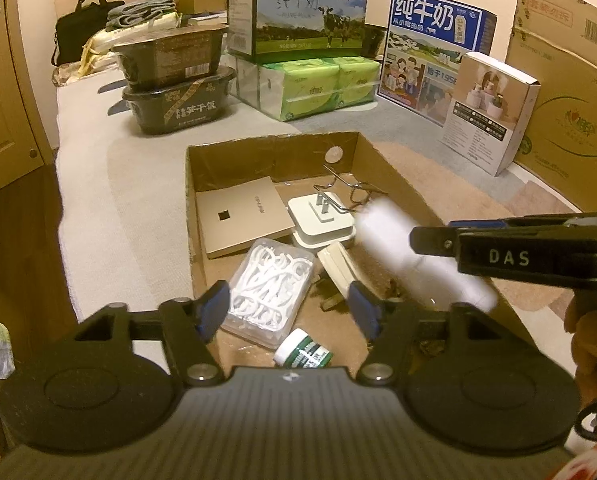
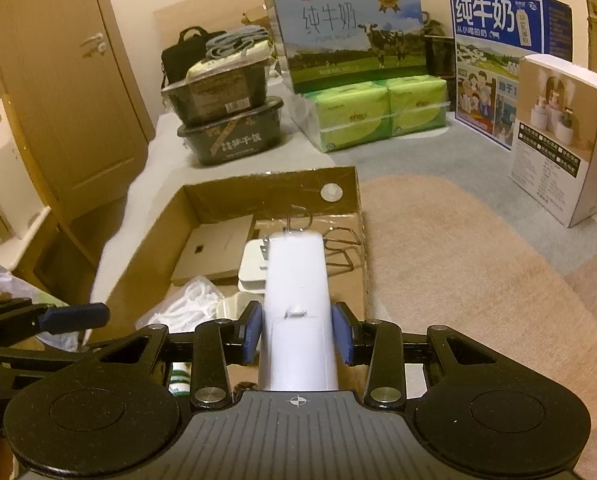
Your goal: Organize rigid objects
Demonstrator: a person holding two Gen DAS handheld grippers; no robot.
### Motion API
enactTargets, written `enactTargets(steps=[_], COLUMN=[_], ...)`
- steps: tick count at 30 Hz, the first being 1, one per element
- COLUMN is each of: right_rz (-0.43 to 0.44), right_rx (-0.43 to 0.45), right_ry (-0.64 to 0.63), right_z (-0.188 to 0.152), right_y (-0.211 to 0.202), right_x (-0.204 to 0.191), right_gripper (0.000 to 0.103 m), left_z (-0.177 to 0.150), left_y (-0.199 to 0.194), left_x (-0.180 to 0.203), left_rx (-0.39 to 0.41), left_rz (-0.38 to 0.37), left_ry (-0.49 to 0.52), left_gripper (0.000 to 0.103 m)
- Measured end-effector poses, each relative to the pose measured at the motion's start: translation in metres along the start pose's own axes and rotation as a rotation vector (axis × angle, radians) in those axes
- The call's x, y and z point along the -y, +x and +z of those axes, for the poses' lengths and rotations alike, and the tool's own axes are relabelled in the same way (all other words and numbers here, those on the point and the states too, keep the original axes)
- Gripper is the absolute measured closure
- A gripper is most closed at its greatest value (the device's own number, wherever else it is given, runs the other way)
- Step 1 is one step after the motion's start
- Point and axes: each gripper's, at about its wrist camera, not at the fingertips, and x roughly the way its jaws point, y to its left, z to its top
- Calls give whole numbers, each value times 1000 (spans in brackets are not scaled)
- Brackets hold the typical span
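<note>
Grey cloth-covered surface (image 2: 398,160) with a beige mat (image 2: 458,264) over its near right part; cream wall behind, wooden door (image 2: 58,92) at left. Along the back: two stacked black instant-rice tubs (image 1: 178,80), a cow-print milk carton (image 1: 302,8) atop a green tissue pack (image 1: 318,84), a blue milk carton (image 1: 430,48), a white humidifier box (image 1: 490,112), a large brown carton (image 1: 566,100) at far right, a black bag (image 1: 78,28) and folded cloth at far left.

Open shallow cardboard box (image 1: 274,148) in the middle, on the cloth and mat. Inside: flat gold box (image 1: 242,216) at left, white plug adapter (image 1: 322,220) prongs-up beside it, wire hook (image 1: 350,190) toward the back, clear case of floss picks (image 1: 266,288) nearer, green-and-white small bottle (image 1: 302,354) at the near edge.

Left gripper (image 1: 290,310) spread apart, nothing between the pads, above the floss case and bottle. Right gripper (image 2: 296,334) clamped on a white oblong device (image 2: 296,300), held over the box's right side, pointing toward the far wall of the box.
</note>
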Motion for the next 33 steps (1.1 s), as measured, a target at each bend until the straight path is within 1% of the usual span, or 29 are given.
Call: enactTargets(steps=[2, 4, 6, 7, 9, 14, 18, 20, 23, 29, 33], right_rz=[-3, 2, -4, -6, -14, -24, -34, -40, -48, -62, -66], right_rx=[5, 12, 13, 13, 10, 8, 8, 1, -13, -29, -36], right_ry=[7, 18, 22, 25, 30, 35, 36, 34, 30, 30, 20], right_z=[0, 0, -2, -2, -3, -6, -7, -8, -10, -17, -23], right_y=[-1, -3, -6, -6, -7, -12, -17, -20, -25, -41, -55], right_x=[2, 5, 8, 8, 10, 13, 14, 13, 13, 12, 9], right_gripper=[53, 48, 45, 44, 41, 34, 28, 25, 20, 13, 11], left_z=[0, -1, -1, -2, -2, -4, -6, -7, -10, -18, -24], left_y=[1, 2, 1, 1, 0, -3, -8, -11, -17, -33, -44], left_x=[-1, -2, -2, -2, -2, -2, -2, -2, -3, -2, 0], left_rx=[3, 2, 2, 2, 6, 16, 25, 31, 34, 40, 29], left_rz=[4, 7, 9, 9, 11, 12, 16, 20, 28, 41, 32], left_ry=[-2, -6, -5, -4, -1, 0, -3, -11, -27, -46, -68], left_gripper=[31, 30, 28, 24, 22, 12, 9, 4, 0, 0, 0])
